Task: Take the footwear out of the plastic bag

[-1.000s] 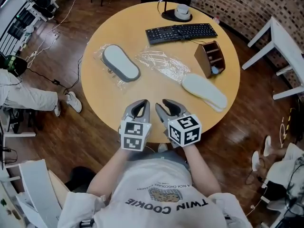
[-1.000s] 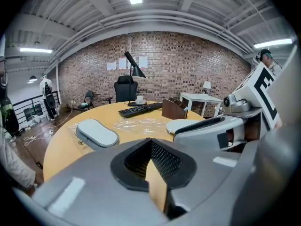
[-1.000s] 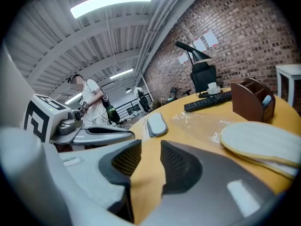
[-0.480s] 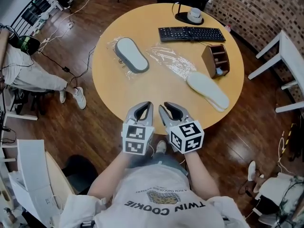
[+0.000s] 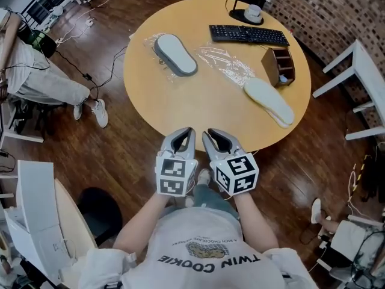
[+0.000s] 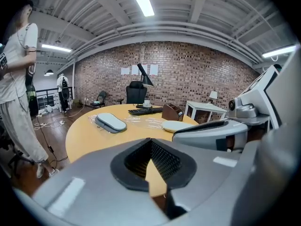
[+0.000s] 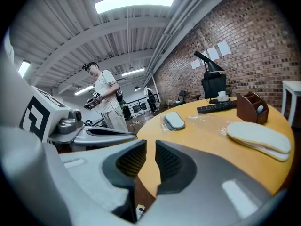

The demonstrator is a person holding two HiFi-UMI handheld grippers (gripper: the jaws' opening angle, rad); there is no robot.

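Presently the round table [image 5: 198, 110] carries a white slipper [image 5: 269, 101] lying bare beside an empty bag [image 5: 225, 65]. The grey slipper [image 5: 175, 54], far left, appears still bagged. Both grippers hang off the near edge. The left gripper [image 5: 183, 132] is pinched together and empty. The right gripper [image 5: 210, 135] has just been closing to a narrow gap, with nothing between. Judged between steps: next, reach for the grey slipper with jaws reopened.

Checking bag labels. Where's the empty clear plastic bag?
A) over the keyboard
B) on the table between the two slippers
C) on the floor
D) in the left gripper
B: the empty plastic bag lies on the table between the grey slipper and the white slipper.
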